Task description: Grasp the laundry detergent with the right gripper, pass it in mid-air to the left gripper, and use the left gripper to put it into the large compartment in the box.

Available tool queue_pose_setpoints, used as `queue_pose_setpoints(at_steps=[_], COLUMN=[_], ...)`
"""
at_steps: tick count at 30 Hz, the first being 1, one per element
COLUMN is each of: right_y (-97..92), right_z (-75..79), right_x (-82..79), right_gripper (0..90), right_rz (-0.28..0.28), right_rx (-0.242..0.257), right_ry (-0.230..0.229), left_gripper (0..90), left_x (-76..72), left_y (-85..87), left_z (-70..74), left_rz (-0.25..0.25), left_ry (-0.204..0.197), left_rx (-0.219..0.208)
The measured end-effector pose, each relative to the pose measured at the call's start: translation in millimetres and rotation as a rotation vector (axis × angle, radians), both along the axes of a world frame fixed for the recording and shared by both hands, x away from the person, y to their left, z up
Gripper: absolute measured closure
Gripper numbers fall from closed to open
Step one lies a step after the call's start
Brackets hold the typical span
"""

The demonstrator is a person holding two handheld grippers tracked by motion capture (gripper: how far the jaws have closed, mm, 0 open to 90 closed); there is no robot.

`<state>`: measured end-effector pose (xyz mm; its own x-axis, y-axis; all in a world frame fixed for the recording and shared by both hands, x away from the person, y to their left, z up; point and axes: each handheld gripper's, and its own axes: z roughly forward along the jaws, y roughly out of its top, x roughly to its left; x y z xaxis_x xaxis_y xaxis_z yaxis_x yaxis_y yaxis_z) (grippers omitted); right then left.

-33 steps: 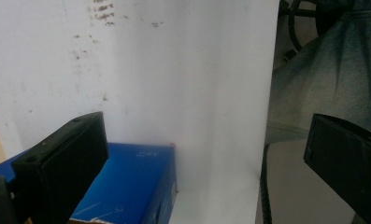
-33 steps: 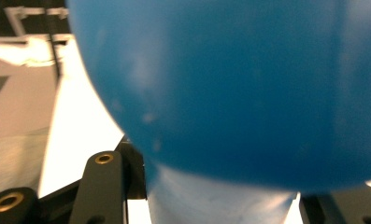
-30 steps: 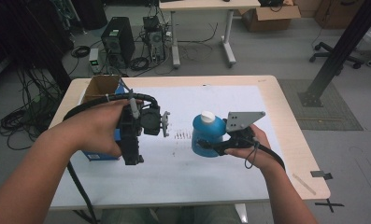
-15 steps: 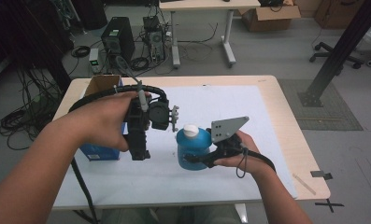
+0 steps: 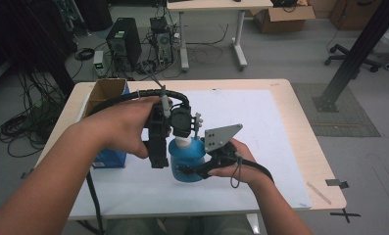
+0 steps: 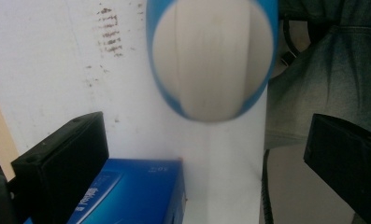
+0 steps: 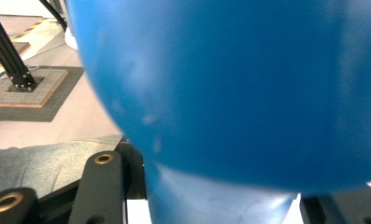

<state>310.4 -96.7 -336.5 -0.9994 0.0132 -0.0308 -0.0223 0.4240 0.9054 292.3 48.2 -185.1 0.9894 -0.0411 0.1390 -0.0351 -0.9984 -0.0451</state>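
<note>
The bottle (image 5: 186,159) stands right of the box (image 5: 108,122) on the table (image 5: 300,142).

Grey floor (image 5: 290,58) beyond the counter (image 5: 300,127) carries tangled cables (image 5: 25,127), a computer tower (image 5: 123,44), a white desk (image 5: 216,6) and a cardboard box (image 5: 285,17).

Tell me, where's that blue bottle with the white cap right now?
In the high view the blue bottle sits near the table's front middle, gripped by the right tool, with the left tool beside it and a blue box further left.

Overhead view, two close tool cameras
</note>
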Motion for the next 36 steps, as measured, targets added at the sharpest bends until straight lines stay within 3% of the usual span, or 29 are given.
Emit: queue_pose_setpoints(at_steps=[17,36], right_y=[23.9,35.6], right_z=[-1.9,2.4], right_x=[2.4,-0.1], right_gripper=[45.7,45.5], right_rz=[-0.001,-0.005], right_rx=[0.012,0.027], right_ry=[0.007,0.000], left_gripper=[0.4,0.4], left_x=[3.4,3.5], left_y=[-4.1,-2.7], left_z=[-9.5,-22.8], left_rz=[0.006,0.017], left_ry=[0.007,0.014], left_rx=[0.009,0.009])
